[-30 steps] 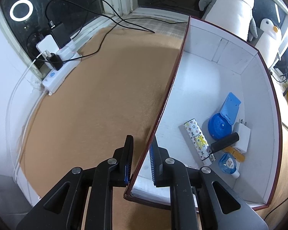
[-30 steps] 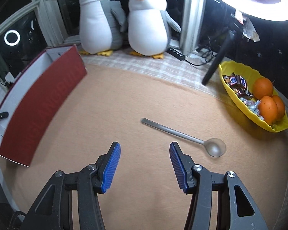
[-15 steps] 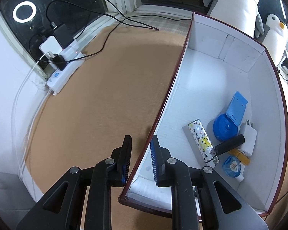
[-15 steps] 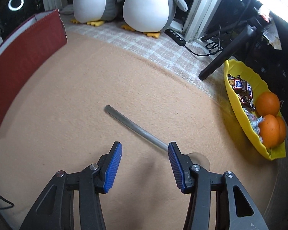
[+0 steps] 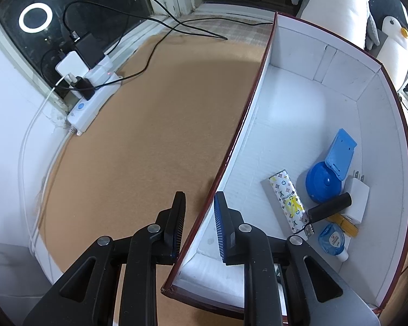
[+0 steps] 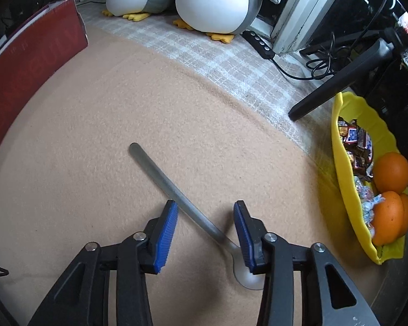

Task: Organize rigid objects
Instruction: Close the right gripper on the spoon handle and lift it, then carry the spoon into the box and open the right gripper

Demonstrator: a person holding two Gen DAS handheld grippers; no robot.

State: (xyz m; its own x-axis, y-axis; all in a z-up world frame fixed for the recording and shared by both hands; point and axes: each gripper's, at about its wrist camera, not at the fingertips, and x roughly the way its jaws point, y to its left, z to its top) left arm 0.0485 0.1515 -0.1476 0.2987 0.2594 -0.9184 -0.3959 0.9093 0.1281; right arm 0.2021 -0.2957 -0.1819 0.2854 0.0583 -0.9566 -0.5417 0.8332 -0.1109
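The right tongs (image 6: pixel 202 226) are coming down over the metal spoon (image 6: pixel 176 190), which a second ago lay well ahead of them on the tan desk (image 6: pixel 122 108) and now runs slantwise between the blue pads, its bowl tucked under the right-hand pad. Their jaws have just been closing, yet the pads are standing apart either side of the handle and are not pressing on it, so the spoon is lying loose on the desk, not yet gripped. Meanwhile the left tongs (image 5: pixel 197 217) are straddling the near wall of the red-edged white box (image 5: pixel 258 87), one finger outside and one inside, nearly together; a sliver of gap seems to show at each pad, so a firm clamp on that wall cannot be told. The box has barely shifted, which suggests it is being steadied. Judging from this, the spoon is the next item bound for the box, joining the small objects already lying in it.
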